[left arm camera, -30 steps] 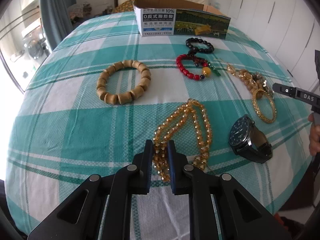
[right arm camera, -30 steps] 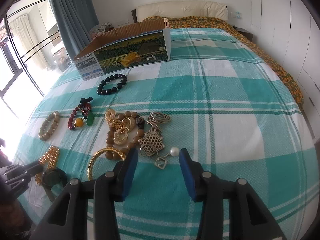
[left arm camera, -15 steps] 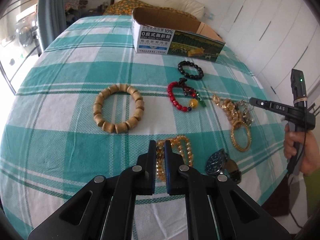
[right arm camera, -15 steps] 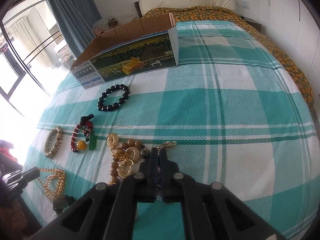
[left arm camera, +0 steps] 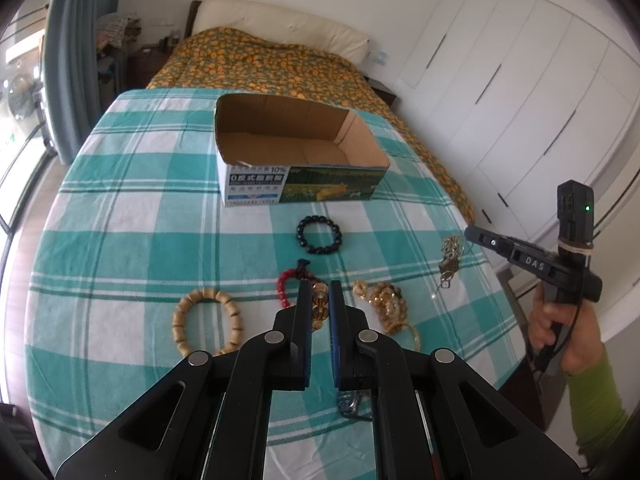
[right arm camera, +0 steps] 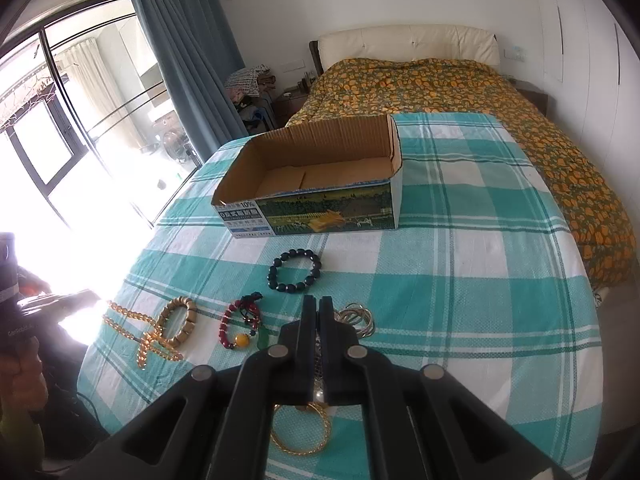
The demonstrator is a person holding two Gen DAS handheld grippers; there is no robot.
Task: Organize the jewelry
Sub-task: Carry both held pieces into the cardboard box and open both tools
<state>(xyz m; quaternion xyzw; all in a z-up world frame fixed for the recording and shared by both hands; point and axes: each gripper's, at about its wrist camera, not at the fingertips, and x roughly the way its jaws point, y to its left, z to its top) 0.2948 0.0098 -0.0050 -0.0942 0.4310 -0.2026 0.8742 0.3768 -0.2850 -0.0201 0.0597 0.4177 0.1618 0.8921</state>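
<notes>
Left wrist: left tongs [left arm camera: 319, 304] clamped on amber beads [left arm camera: 319, 311], lifted over the bed [left arm camera: 120, 240]; right tongs [left arm camera: 472, 236] dangle a pendant [left arm camera: 450, 264]. Right wrist: right tongs [right arm camera: 319, 320] together, grip hidden; bangle [right arm camera: 301, 432] below, box [right arm camera: 320, 176] empty.

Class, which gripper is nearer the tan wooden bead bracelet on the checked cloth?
Left. The left gripper, shut on amber beads, hovers just right of the tan wooden bead bracelet; the right gripper, gripping a gold pendant chain, is far off to the right.
</notes>
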